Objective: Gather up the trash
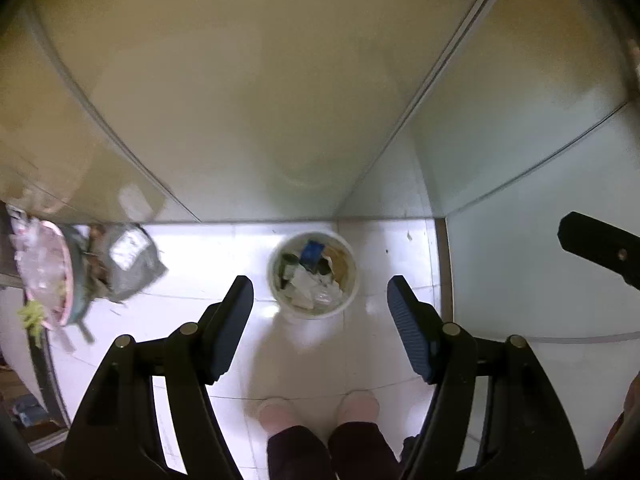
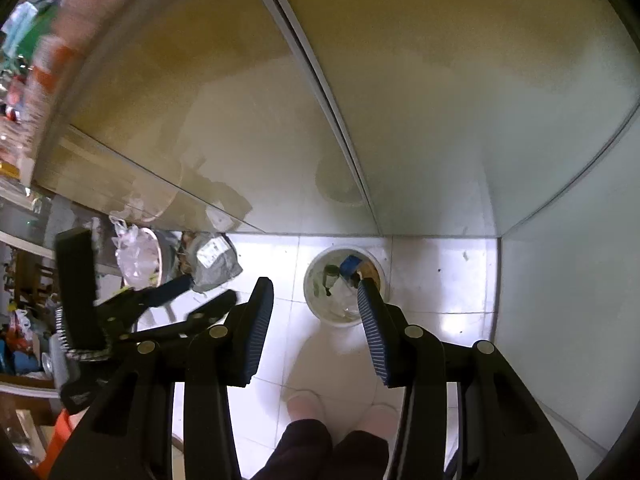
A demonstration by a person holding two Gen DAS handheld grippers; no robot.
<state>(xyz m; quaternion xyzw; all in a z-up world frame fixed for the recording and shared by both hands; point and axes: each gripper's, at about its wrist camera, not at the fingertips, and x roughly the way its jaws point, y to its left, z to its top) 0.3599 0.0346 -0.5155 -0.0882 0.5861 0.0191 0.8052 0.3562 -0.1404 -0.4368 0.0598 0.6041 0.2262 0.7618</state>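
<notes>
Round white plastic trash bin (image 1: 313,276) sits on the glossy white tiled floor (image 1: 224,256), tucked close to the corner where the frosted glass panels (image 1: 224,112) meet. It is full to near the rim: a blue carton piece (image 1: 311,251), crumpled white paper and clear plastic wrap (image 1: 316,290), a dark green item on its left side, something tan on the right. Same bin in the right wrist view (image 2: 344,284), contents match.

Left gripper (image 1: 320,294) hangs above the bin, pointing steeply down. Jaws stand wide apart, nothing between the blue ribbed pads (image 1: 408,320), no contact with anything. The bin shows in the gap, well below.

Right gripper (image 2: 316,300) is also above the bin and pointed down. Jaws partly open, narrower than the left, and empty. Its right pad (image 2: 372,320) overlaps the bin rim in the picture, but whether it touches cannot be told.

Person's feet in pink slippers (image 1: 316,408) and dark trouser legs (image 1: 328,452) stand just on the near side of the bin.

Left of the bin, near the glass base: a grey crumpled bag with a white label (image 1: 132,264), beside it a pink-rimmed basin holding clear plastic (image 1: 44,276). Both are blurred and apart from the bin.
</notes>
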